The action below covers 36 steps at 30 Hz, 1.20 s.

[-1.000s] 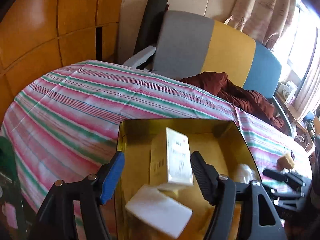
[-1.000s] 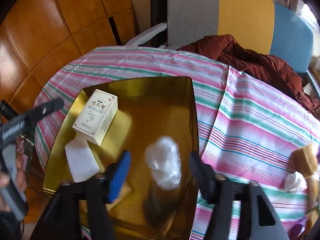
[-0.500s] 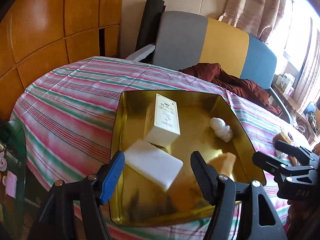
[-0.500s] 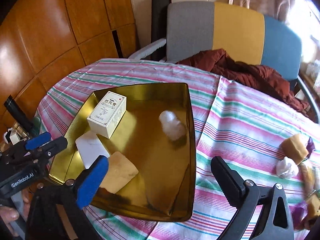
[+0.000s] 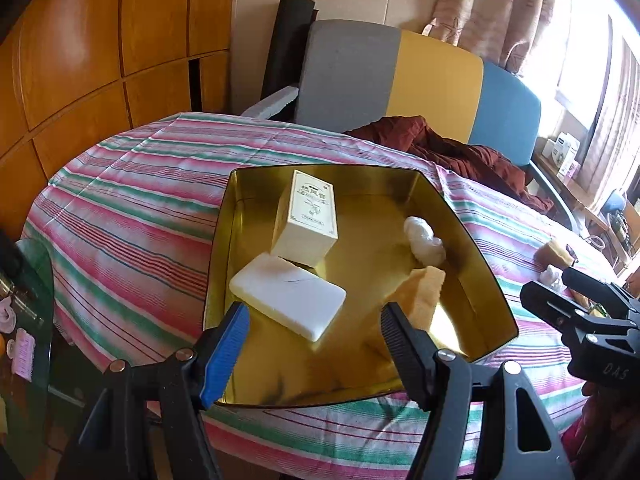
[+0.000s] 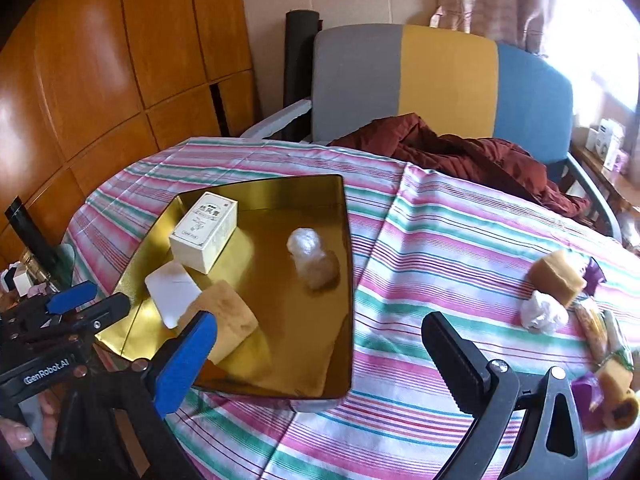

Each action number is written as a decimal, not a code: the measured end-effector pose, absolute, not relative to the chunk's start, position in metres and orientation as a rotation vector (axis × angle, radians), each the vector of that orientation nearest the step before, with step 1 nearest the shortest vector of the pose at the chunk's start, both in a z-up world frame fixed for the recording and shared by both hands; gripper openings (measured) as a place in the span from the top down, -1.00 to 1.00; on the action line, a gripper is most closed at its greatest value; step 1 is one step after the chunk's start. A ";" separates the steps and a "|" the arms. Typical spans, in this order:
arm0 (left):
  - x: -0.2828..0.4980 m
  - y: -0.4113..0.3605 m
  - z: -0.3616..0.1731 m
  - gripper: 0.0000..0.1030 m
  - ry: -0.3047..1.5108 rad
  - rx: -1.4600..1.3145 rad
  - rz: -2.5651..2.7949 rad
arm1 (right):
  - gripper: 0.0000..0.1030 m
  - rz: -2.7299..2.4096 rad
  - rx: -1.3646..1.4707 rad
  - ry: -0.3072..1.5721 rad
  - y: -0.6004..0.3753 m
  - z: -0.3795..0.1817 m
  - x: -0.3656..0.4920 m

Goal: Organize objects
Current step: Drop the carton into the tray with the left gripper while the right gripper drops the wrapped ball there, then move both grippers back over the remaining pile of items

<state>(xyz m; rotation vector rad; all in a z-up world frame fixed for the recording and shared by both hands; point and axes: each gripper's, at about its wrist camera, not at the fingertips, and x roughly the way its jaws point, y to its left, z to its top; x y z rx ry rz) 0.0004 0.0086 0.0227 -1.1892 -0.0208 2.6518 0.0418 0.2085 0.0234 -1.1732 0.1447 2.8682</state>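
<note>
We judge we are between pick-ups: four things already lie in the gold tray (image 6: 344, 280), and more wait on the desk (image 6: 440, 240). Our right tool (image 6: 316, 344) stands wide open and empty, above the tray's near corner. The next move, we think, calls for swinging it toward the brown block (image 6: 556, 276) and white wad (image 6: 542, 312), which lie ahead and well off to its right, touching each other. Our left tool (image 5: 314, 344) is also open with nothing between its fingers; the white slab (image 5: 288, 296) sits just ahead of it inside the tray.
</note>
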 end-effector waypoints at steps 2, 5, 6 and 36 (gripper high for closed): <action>0.001 0.010 0.024 -0.34 -0.031 -1.177 2.641 | -1.00 2.854 -1.157 0.148 0.213 0.023 0.045; 0.001 0.013 0.025 -0.34 -0.056 -1.182 2.621 | -1.00 2.837 -1.144 0.157 0.219 0.023 0.049; 0.002 0.014 0.025 -0.34 -0.063 -1.181 2.617 | -1.00 2.831 -1.144 0.159 0.222 0.022 0.049; 0.013 0.161 0.041 -0.33 0.186 -1.092 2.238 | -1.00 2.423 -1.056 0.405 0.418 0.020 0.142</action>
